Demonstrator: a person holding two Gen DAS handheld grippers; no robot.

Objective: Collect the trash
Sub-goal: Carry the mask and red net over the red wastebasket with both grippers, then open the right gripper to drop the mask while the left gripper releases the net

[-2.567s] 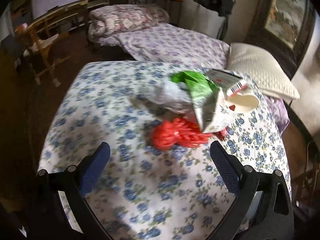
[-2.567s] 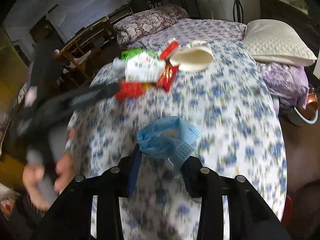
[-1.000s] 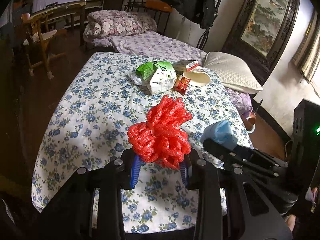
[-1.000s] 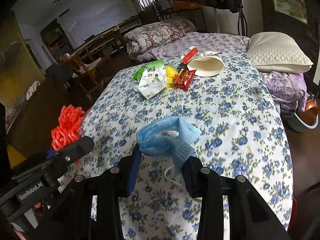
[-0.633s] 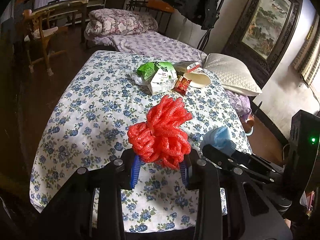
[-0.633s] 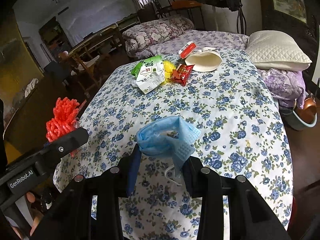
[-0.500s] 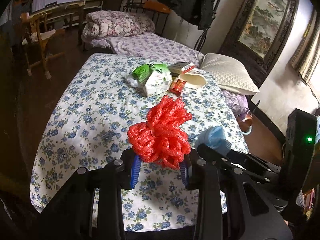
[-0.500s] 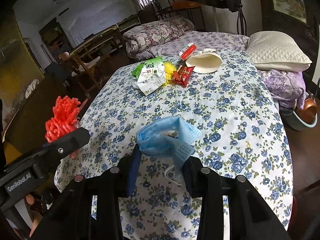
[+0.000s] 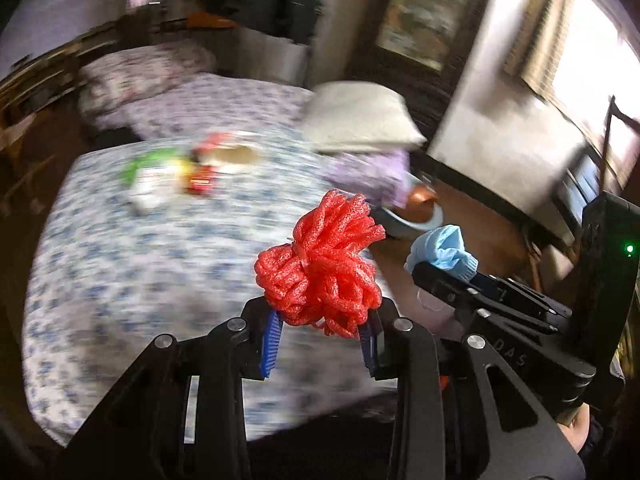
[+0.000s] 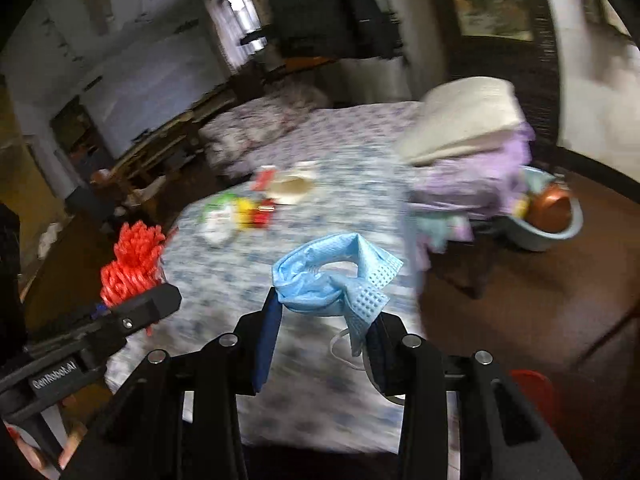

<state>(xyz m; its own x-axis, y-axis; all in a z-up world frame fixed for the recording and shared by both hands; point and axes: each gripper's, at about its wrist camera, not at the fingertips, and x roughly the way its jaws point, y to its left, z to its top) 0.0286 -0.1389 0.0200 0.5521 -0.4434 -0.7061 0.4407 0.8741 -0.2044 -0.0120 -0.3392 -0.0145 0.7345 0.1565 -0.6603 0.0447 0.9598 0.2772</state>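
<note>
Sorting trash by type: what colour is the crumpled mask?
Light blue mask; clearest in the right wrist view.

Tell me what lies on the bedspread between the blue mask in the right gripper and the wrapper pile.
Only bare floral bedspread lies between the blue mask and the wrapper pile, though the right wrist view is blurred.

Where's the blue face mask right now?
The blue face mask is pinched in the right gripper, above the near edge of the floral bed, right of the red foam netting.

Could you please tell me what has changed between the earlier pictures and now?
Both grippers have swung rightward off the bed, toward the floor. The left gripper took up the red netting earlier and still holds it; the right gripper keeps the mask. The wrappers stayed put.
</note>
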